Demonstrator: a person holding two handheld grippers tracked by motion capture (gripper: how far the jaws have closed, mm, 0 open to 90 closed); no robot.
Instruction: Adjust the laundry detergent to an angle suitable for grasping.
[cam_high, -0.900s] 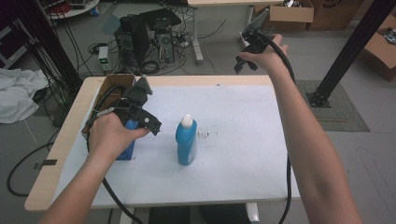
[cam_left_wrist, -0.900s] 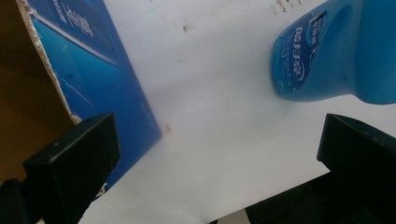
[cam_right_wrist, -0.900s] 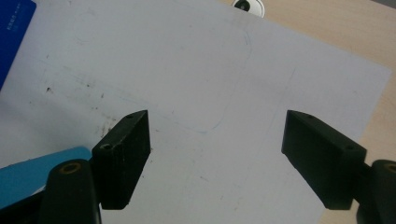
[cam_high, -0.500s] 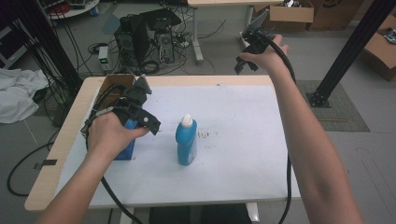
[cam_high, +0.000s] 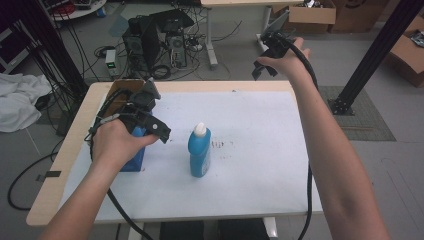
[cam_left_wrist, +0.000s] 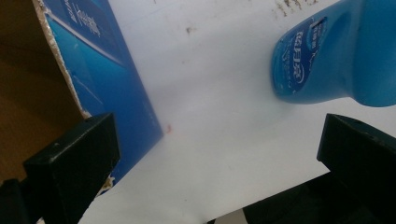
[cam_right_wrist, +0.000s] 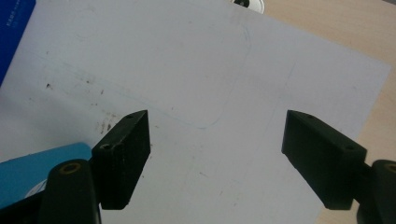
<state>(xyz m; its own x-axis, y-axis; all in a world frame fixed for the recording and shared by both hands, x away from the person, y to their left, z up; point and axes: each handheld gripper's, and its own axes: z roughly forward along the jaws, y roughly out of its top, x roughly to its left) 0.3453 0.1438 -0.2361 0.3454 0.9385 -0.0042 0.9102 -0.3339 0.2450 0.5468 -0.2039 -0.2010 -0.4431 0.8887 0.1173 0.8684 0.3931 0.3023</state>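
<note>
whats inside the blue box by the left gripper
The blue box stands open-topped; its brown cardboard inner wall shows. The left gripper and hand cover the rest, so contents can't be seen.

Even, diffuse light from overhead fills the room, bright without harsh glare. On the white table (cam_high: 260, 165) the blue bottle (cam_high: 199, 151) throws only a faint, soft shadow at its base. The high view is fairly sharp but grainy, with straight lines bowing slightly near the edges and the floor clutter in the far corner darker. In the left gripper view the bottle (cam_left_wrist: 336, 56) and the blue box (cam_left_wrist: 107, 70) are close and slightly soft; the black jaws read as dark, almost featureless blocks. The right gripper view is clear, its sheet evenly lit.
</note>
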